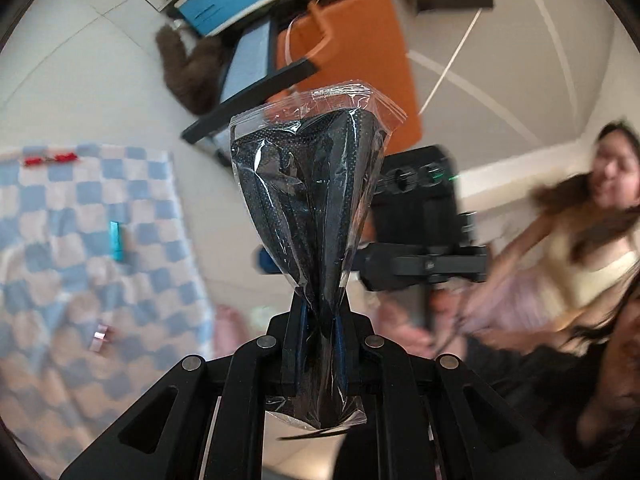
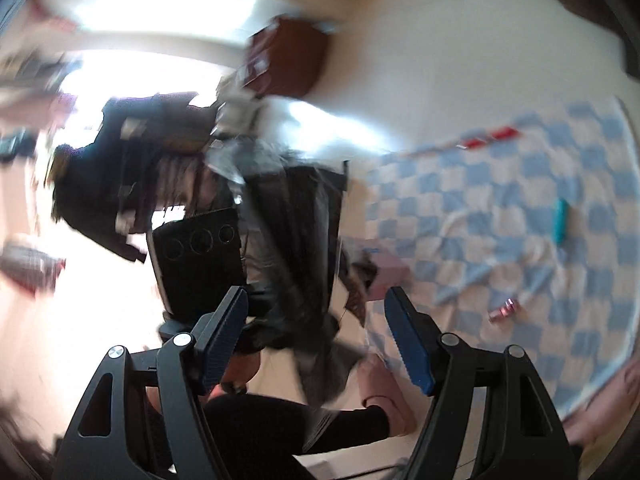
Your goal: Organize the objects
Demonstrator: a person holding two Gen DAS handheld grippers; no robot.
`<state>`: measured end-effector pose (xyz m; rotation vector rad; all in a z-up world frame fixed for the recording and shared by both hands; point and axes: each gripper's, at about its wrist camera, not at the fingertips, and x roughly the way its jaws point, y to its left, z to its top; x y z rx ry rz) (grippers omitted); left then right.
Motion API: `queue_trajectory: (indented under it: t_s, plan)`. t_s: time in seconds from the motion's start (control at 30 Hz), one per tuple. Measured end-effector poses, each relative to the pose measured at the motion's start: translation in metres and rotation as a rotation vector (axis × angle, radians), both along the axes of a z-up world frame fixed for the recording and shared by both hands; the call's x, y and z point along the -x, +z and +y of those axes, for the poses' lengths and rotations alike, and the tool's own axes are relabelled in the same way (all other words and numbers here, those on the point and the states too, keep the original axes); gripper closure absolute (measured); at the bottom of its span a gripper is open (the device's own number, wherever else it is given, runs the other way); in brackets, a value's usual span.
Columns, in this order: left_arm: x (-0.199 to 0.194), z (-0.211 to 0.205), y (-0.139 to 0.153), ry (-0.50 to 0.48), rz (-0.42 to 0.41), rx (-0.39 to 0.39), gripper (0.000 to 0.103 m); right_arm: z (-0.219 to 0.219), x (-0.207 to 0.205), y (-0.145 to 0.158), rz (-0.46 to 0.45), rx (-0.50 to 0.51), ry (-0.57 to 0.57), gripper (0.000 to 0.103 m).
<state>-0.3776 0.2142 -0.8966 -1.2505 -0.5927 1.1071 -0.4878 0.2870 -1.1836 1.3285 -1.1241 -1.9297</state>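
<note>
Left wrist: left tool [image 1: 319, 320] pinching clear plastic bag of black masks [image 1: 310, 184]; right tool [image 2: 316, 334] spread, empty.

No text, label, brand or number can be read in either view; both are too blurred.

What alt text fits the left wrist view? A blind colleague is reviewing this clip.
The left gripper is shut on a clear plastic bag of dark folded fabric, held upright. Behind it, blurred: a blue-and-white checked cloth with small items, the right gripper and a person.
</note>
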Motion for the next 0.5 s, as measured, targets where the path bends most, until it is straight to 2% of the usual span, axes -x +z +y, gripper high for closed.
queue_trajectory:
  t_s: [0.07,0.1,0.13,0.2,0.23,0.3,0.33,0.37,0.4,0.43,0.5]
  plan:
    - [-0.004,-0.015,-0.008,0.032,-0.035,-0.037,0.094,-0.009,-0.001,-0.002,0.012,0.112,0.004,0.041]
    - [-0.006,-0.030,-0.009,0.048,-0.056,-0.052,0.094,-0.013,-0.001,-0.005,0.003,0.185,0.006,0.054]
    - [-0.004,-0.043,-0.010,0.065,-0.064,-0.064,0.094,-0.017,-0.002,-0.008,-0.007,0.235,0.016,0.062]
    - [-0.014,-0.055,-0.015,0.097,-0.071,-0.078,0.094,-0.031,-0.001,-0.008,-0.008,0.273,0.054,0.069]
    - [-0.016,-0.082,-0.009,0.108,-0.067,-0.075,0.094,-0.036,-0.001,-0.007,-0.003,0.275,0.076,0.074]
    - [-0.025,-0.108,-0.014,0.151,-0.067,-0.048,0.085,-0.050,0.000,-0.005,0.005,0.285,0.112,0.084]
    - [-0.035,-0.141,0.001,0.180,-0.073,-0.024,0.067,-0.056,0.001,-0.003,0.009,0.288,0.122,0.086]
    - [-0.040,-0.161,0.013,0.224,-0.082,0.027,0.041,-0.061,0.002,-0.002,0.017,0.279,0.123,0.086]
    - [-0.041,-0.181,0.012,0.283,-0.093,0.095,0.029,-0.065,0.003,0.001,0.028,0.271,0.121,0.087]
    - [-0.041,-0.199,0.011,0.339,-0.105,0.142,0.018,-0.067,0.005,0.004,0.042,0.261,0.109,0.087]
    - [-0.043,-0.240,-0.003,0.482,-0.104,0.237,0.018,-0.068,0.011,0.006,0.055,0.216,0.053,0.087]
